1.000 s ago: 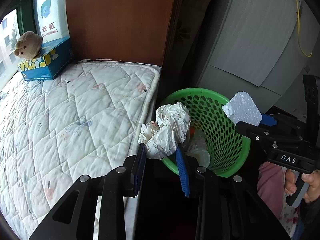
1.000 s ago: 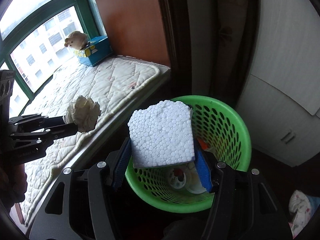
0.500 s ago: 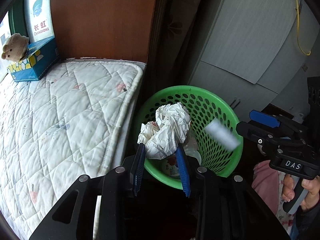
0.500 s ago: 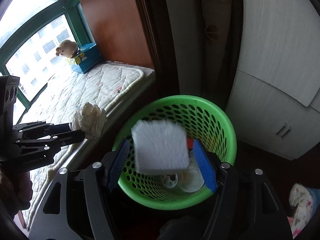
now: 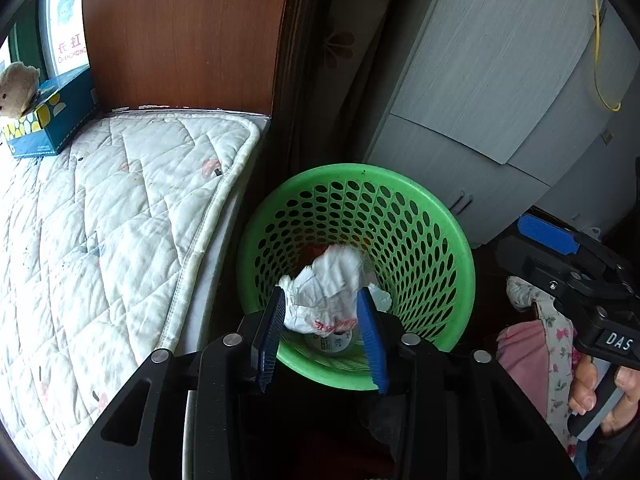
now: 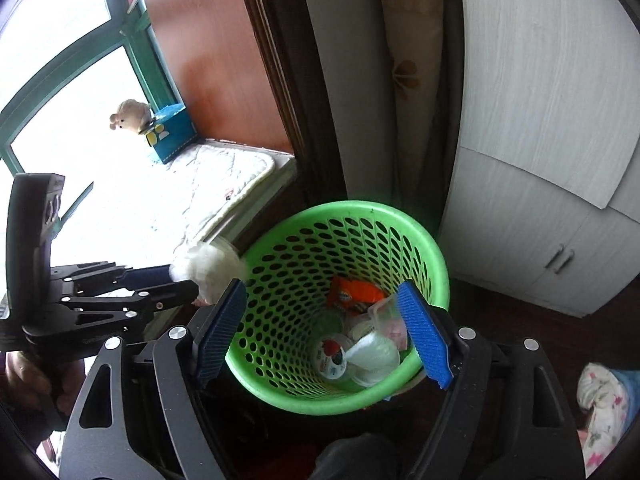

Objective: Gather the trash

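Your left tool (image 5: 322,322) sits over the near rim of the green basket (image 5: 460,256), with the paper wad (image 5: 326,288) between its blue pads. The pads look spread a bit wider than the wad and the wad is blurry, so I can't tell if it's gripped. Your right tool (image 6: 324,328) is spread wide with nothing in it, right above the basket (image 6: 434,256) (cups, lids and an orange wrapper (image 6: 354,294) lie at the bottom). The basket stands on the floor just beside the mattress (image 5: 120,216).

Quilted mattress (image 5: 100,240) by bright window (image 6: 60,92) — grey wardrobe (image 6: 552,140) opposite
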`<state>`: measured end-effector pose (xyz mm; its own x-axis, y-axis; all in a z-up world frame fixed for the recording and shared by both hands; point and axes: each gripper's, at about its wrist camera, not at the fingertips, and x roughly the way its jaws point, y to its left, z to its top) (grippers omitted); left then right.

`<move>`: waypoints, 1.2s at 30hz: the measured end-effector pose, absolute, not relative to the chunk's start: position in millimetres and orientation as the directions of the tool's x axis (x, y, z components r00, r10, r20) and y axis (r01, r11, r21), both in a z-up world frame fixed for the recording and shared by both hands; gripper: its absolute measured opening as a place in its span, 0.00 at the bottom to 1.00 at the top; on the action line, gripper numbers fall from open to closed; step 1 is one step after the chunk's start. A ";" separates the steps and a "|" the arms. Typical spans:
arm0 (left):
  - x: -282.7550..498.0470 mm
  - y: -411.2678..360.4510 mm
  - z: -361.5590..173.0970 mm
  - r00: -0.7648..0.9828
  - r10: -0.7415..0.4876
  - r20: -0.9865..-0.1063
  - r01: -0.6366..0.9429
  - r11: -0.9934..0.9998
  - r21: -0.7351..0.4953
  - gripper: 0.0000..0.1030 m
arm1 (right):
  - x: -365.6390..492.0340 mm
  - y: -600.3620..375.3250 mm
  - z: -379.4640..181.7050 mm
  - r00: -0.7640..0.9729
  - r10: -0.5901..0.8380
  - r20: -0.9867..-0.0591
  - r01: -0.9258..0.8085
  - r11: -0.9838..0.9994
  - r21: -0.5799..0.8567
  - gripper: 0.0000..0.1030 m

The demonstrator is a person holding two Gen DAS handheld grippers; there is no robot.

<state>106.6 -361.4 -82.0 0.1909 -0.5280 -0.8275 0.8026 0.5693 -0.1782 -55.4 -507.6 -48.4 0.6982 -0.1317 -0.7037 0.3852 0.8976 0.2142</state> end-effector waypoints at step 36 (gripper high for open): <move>135.3 -215.3 -12.5 0.563 -0.415 -0.714 0.575 0.818 -0.022 0.90 | -20.7 -417.1 -2.1 0.784 -0.013 -0.621 0.217 0.942 0.255 0.93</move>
